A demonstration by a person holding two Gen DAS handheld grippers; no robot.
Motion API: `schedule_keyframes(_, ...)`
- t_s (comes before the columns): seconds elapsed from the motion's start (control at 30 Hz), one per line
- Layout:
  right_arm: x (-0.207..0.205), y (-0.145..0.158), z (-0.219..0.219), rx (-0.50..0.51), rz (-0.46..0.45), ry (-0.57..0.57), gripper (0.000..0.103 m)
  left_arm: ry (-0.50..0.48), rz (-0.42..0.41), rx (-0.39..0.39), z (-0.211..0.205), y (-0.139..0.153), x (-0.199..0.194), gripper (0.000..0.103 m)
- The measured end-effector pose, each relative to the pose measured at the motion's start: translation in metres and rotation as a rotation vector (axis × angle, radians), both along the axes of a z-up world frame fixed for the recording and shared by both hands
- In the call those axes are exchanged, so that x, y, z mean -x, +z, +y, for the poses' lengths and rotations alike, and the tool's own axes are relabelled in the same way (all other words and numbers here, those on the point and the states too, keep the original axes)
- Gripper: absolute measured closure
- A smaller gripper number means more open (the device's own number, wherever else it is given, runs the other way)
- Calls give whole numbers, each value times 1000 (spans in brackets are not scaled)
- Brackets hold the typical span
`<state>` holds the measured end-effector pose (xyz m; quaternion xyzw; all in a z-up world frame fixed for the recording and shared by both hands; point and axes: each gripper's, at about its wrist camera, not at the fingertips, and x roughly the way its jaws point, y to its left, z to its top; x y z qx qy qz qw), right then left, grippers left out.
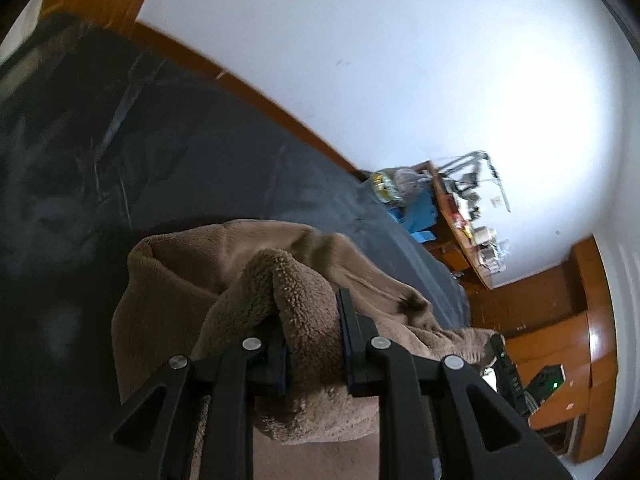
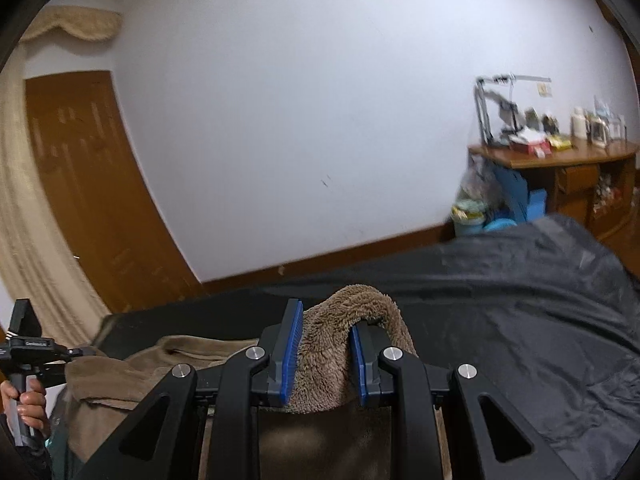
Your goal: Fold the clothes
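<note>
Brown fleece garment (image 1: 224,280), bunched at the near edge of a bed under a dark cover (image 1: 208,152); its lower part is cut off by both frames. Left gripper (image 1: 312,344) clamps a raised fold of the fleece; right gripper (image 2: 325,344) likewise pinches a fold between its blue pads (image 2: 291,354). The person's left hand (image 2: 28,402) shows at the right view's edge. Beyond the bed: white wall (image 2: 300,100), wooden door (image 2: 88,184), cluttered desk (image 2: 560,160), contents blurred.
</note>
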<state>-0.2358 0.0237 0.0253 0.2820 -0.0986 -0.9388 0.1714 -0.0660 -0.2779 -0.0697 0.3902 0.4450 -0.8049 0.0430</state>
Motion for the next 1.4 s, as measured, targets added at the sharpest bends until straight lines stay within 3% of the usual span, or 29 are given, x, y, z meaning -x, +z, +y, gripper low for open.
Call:
schedule_keyframes(0.17,33,-47,-4,-28,-147,-1,78,4,-60,-70,-10,-40,19,62)
schedule_keyframes(0.3,50,-73,10,38,-244,-12,77,0,-25,-103,-14,-42,19,49)
schedule_keyframes(0.37,51,-75,17,79,-259,-9,77,13,-14,-106,-15,-38,18,43)
schedule_keyframes(0.5,41,-63,16,68,-237,16,76,44,-10,-85,-11,-23,11,31)
schedule_keyframes(0.63,25,-34,10,59,-183,60,70,45,10,-30,0,-4,-6,28)
schedule_keyframes(0.7,14,-22,8,54,-154,85,41,27,22,-20,5,3,-16,26)
schedule_keyframes(0.93,-27,-3,-11,-149,-15,103,38,-83,-2,-48,32,-3,-34,24)
schedule_keyframes(1.03,-29,-12,-18,-173,-66,136,38,-128,-24,-30,47,-7,-27,24)
schedule_keyframes(1.27,-26,-43,-37,-341,-195,182,38,-186,-37,-4,65,-10,13,24)
schedule_keyframes(1.4,-4,-63,-46,-343,-292,196,38,-136,-35,21,50,-11,43,24)
